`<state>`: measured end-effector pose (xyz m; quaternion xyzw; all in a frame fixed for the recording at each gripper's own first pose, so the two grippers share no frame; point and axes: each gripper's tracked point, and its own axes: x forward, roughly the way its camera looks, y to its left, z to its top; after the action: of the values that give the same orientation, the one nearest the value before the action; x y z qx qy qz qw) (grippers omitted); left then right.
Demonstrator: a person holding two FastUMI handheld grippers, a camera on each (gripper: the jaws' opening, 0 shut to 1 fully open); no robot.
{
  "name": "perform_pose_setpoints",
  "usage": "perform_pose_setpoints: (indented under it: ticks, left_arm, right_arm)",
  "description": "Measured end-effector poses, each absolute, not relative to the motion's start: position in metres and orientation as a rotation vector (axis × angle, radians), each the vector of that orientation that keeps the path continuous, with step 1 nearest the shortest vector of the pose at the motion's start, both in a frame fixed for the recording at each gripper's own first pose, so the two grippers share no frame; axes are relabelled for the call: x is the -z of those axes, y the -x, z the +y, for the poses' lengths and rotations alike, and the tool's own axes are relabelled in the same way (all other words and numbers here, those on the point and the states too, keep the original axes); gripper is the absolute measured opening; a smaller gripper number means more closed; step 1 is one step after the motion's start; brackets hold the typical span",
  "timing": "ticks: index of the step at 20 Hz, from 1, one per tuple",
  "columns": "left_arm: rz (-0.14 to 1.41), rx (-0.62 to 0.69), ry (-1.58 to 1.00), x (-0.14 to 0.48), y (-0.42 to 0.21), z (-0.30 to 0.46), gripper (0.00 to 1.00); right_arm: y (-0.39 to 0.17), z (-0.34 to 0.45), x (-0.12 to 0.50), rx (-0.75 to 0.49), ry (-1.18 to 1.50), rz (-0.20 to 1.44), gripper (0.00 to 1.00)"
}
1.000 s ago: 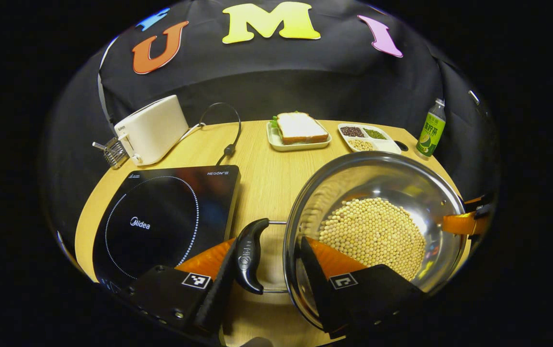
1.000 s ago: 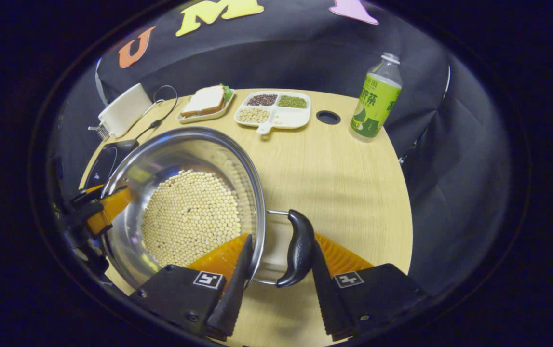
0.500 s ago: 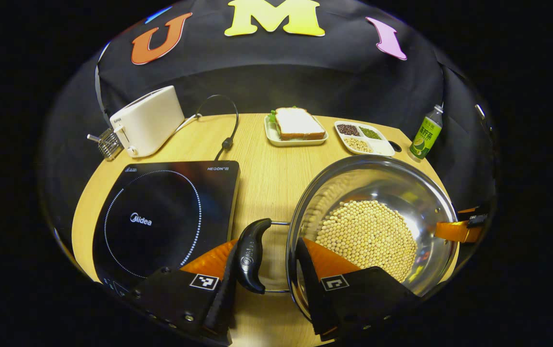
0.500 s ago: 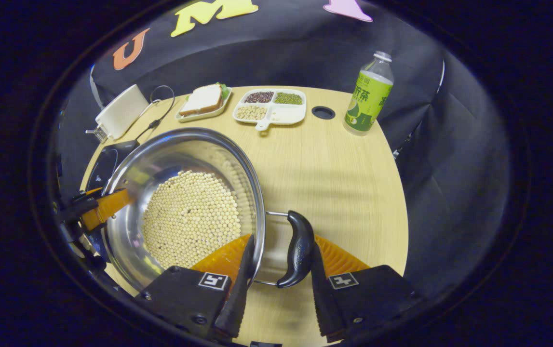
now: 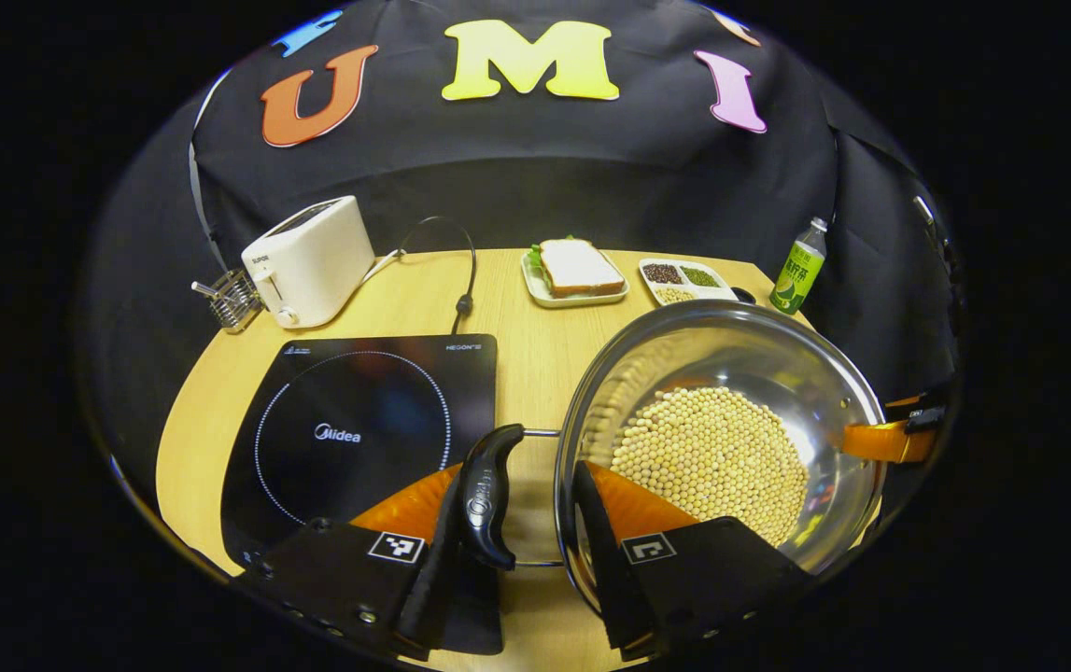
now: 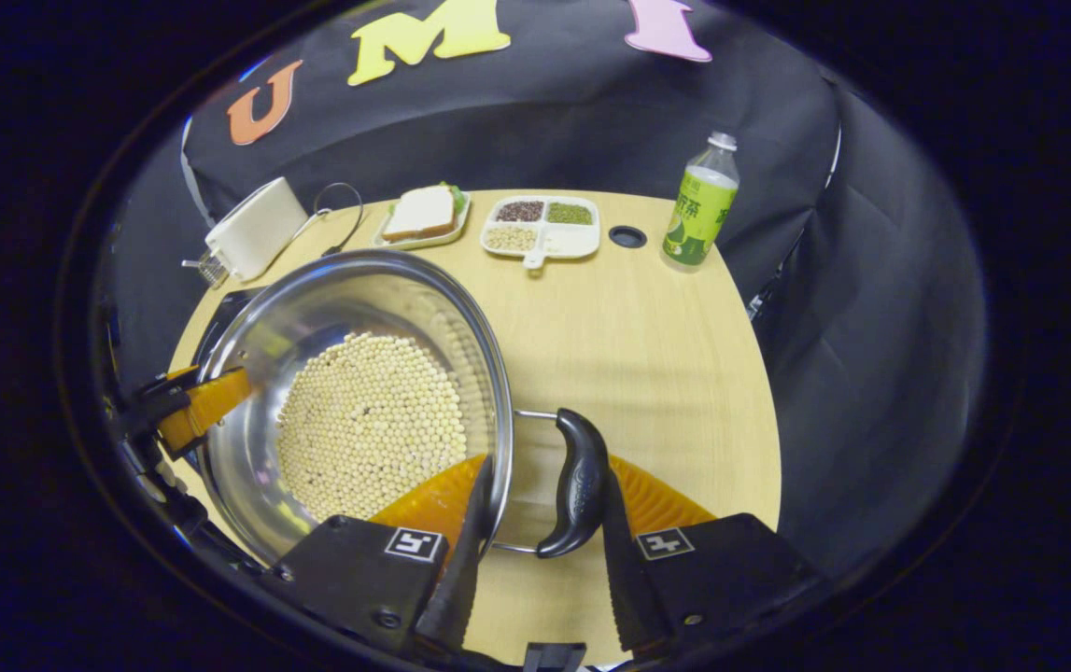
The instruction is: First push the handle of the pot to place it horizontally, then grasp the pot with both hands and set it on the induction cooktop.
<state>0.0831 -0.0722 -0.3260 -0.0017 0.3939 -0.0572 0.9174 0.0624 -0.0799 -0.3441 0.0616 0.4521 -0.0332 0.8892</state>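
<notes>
Lighting even and bright from overhead. Glare on the pot [image 5: 768,359] interior toward 3 o'clock. Focus sharp centrally; fisheye bending heavy at all edges.

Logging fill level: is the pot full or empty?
Partly full. The pot holds a layer of pale beans covering its bottom; bare steel wall shows above them, up to the rim.

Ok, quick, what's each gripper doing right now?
Left gripper: shut on the pot, one finger against its left handle, the other inside the rim.
Right gripper: shut on the pot at its right handle, same way.
</notes>
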Motion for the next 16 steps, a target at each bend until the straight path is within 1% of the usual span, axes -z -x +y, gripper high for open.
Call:
perform_pose_setpoints:
  ticks: [6, 7, 8, 16]
  left_arm:
    - [0.792, 0.087, 0.014, 0.315, -0.063, -0.023, 0.62]
    - [0.789, 0.080, 0.012, 0.314, -0.059, -0.013, 0.61]
    - [0.788, 0.073, 0.009, 0.314, -0.056, -0.003, 0.61]
    - [0.786, 0.028, -0.011, 0.312, -0.050, 0.072, 0.62]
  right_arm:
    - [-0.052, -0.029, 0.331, 0.043, -0.115, 0.913, 0.59]
    - [-0.051, -0.018, 0.331, 0.034, -0.114, 0.913, 0.61]
    - [-0.052, -0.008, 0.330, 0.027, -0.114, 0.913, 0.59]
    - [-0.059, 0.073, 0.331, -0.019, -0.124, 0.931, 0.60]
